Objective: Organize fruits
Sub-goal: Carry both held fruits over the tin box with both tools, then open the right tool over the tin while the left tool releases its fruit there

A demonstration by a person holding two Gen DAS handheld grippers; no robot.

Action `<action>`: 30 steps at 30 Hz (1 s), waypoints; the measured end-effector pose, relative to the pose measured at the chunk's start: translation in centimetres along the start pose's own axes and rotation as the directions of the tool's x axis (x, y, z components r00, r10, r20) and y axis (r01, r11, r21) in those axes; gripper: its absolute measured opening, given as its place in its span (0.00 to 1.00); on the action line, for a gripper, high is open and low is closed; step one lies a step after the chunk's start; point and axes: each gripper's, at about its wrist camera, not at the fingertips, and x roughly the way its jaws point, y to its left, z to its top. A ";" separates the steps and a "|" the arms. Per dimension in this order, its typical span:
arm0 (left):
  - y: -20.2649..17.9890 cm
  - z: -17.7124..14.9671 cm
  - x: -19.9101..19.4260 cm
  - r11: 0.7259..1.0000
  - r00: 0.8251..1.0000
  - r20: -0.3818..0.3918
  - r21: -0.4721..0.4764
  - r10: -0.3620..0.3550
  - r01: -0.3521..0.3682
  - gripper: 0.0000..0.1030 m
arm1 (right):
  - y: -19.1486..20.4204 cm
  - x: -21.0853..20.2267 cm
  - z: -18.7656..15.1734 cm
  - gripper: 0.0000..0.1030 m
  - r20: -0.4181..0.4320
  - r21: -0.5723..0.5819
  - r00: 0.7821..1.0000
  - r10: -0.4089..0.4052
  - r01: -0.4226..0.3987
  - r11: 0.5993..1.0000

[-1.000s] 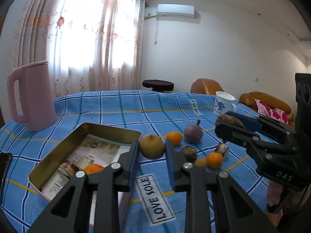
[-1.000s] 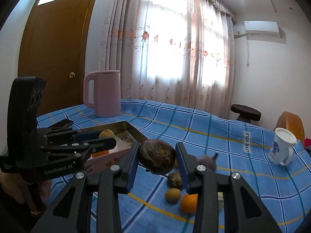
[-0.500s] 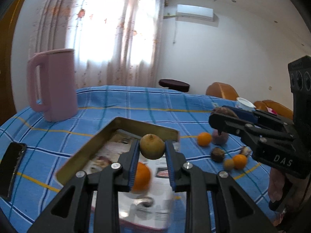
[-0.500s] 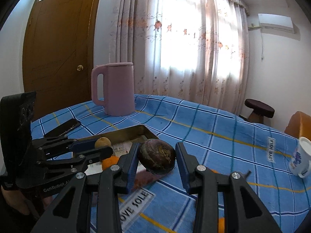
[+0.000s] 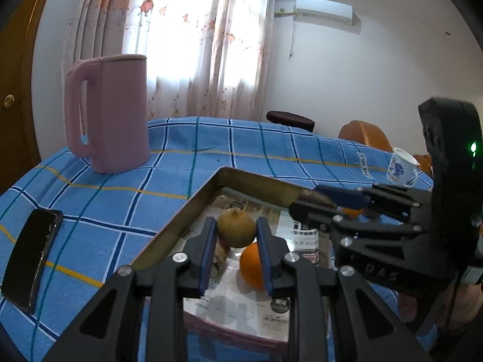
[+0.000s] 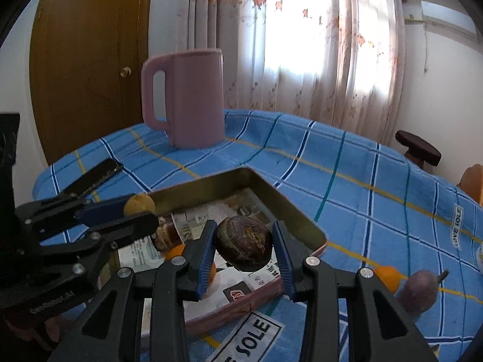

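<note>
- Left gripper (image 5: pixel 236 231): both black arms reach forward and angle downward. The blue-lined fingers (image 5: pixel 208 252) stand narrow and parallel, pads pressed against a small yellow-green fruit (image 5: pixel 236 231) at the tips.
- Right gripper (image 6: pixel 244 242): pitched downward, its fingers (image 6: pixel 279 252) set a little wider, clamped on a dark purple fruit (image 6: pixel 244 247) carried clear of any surface.
- The two grippers sit close beside each other; each shows in the other's view, tips pointing inward.
- Part of a hand is visible beneath the right gripper's body in the left view.
</note>
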 end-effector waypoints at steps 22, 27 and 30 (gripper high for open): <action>0.5 0.2 1.1 1.000 0.998 -0.059 -0.002 -0.017 0.017 0.34 | 0.4 1.6 -0.6 0.51 -0.073 0.023 0.997 0.030 -0.028 0.999; 0.7 0.3 -0.4 1.000 1.000 -0.011 -0.026 -0.008 0.008 0.69 | -0.3 -0.7 -0.7 0.54 -0.023 0.047 0.999 0.030 -0.029 0.998; 0.4 0.6 -1.5 0.999 0.999 0.033 -0.036 -0.009 0.010 0.81 | -1.1 -3.6 -1.2 0.55 0.021 0.048 1.000 0.001 -0.002 0.999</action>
